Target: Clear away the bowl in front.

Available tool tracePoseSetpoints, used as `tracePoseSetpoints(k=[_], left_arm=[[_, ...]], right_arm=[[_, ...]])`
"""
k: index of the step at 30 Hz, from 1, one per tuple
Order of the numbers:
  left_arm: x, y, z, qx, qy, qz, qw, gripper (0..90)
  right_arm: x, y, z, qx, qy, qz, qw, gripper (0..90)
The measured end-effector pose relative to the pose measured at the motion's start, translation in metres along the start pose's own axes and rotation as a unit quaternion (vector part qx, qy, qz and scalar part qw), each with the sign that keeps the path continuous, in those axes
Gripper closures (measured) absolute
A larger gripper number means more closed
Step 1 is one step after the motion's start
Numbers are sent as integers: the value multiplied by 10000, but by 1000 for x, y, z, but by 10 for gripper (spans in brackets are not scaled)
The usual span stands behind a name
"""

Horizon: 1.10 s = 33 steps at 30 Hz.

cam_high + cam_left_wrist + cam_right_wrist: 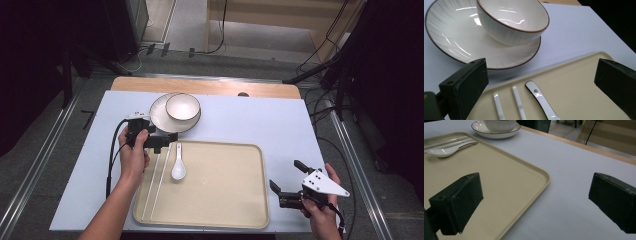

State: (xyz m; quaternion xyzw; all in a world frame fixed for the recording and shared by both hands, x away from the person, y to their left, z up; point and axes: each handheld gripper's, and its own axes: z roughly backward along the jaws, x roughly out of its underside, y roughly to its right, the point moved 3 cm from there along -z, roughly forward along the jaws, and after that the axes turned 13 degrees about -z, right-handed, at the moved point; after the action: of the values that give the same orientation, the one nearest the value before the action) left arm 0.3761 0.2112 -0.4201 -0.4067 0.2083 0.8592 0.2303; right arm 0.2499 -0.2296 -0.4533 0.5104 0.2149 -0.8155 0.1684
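Between the left gripper's (161,141) jaws: nothing, both spread wide, hovering over the tray's (250,150) far left corner. Just under and ahead of them, on the tray, lay a white spoon (178,165) with its handle toward the plate, and beside it two white chopsticks (156,180), side by side along the tray's left edge. Seen close in the left gripper view: spoon handle (539,96) and chopstick ends (519,103) between the black jaws, untouched by either. Beyond the tray's rim, on the pale blue table cover (250,120), sat a white plate (157,117) with a dark rim, and on it a white bowl (183,106), upright.

Off the tray's right side: right gripper (286,180), jaws likewise spread wide and holding nothing, pointed toward the tray's near right corner, well apart from spoon and chopsticks. Seen along it in the right gripper view: one jaw over the tray (499,182), the other over the table cover (564,170); spoon (446,150), chopsticks (446,142) and plate (496,133) far off at the top left.
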Motion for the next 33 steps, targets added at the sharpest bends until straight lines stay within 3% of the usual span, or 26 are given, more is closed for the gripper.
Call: tracePoseSetpoints(k=[6, 21, 33], left_arm=[[-11, -12, -2, -111, 16, 36, 9999, 0], [-31, -35, -10, -141, 39, 160, 9998, 0], [-43, -43, -21, -140, 28, 187, 9997, 0]], right_arm=[[1, 1, 0, 2, 8, 1, 10000, 0], [1, 2, 1, 22, -17, -23, 10000, 0], [1, 3, 1, 22, -2, -16, 10000, 0]])
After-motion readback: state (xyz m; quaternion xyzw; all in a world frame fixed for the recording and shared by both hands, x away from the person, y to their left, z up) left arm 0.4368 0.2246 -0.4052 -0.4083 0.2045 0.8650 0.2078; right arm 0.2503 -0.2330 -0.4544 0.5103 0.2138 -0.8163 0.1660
